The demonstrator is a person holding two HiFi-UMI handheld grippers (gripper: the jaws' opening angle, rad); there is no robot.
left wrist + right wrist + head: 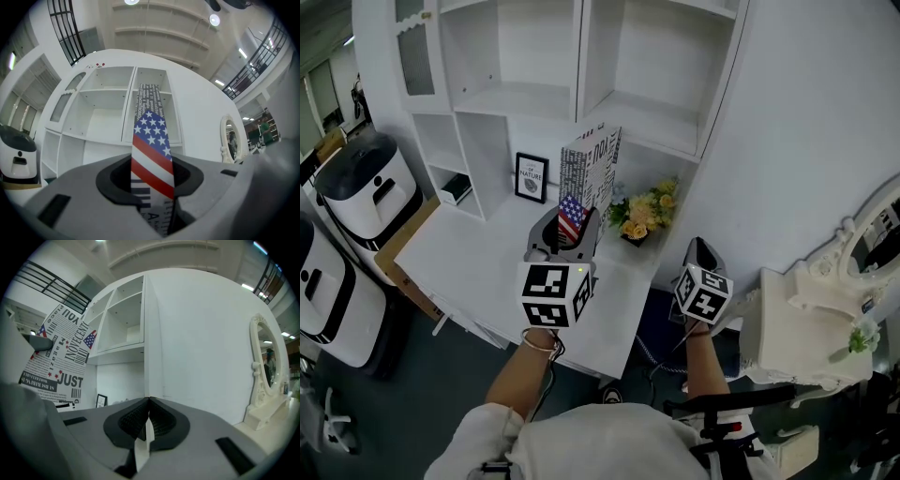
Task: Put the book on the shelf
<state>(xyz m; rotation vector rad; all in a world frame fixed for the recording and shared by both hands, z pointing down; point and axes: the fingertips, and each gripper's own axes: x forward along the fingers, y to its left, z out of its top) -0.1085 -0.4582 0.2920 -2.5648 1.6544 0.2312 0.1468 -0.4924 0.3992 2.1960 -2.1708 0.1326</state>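
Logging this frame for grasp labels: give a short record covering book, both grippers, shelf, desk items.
book: upright, held above the desk, not yet on shelf
left gripper: shut on book's lower edge
right gripper: jaws together, nothing between them
shelf: white, open compartments, behind book
desk items: framed picture left of book, flowers right of it

Above the desk [473, 258], two open compartments [525, 47] of the white shelf unit [450, 122] are left free, parted only by an upright divider [579, 52]. The recess beneath is narrowed by a framed picture [531, 177] at its left and a flower bouquet [642, 216] at its right — the gap between them is screened by the upright book [591, 173]. The right side is closed off by a white wall panel [797, 141].
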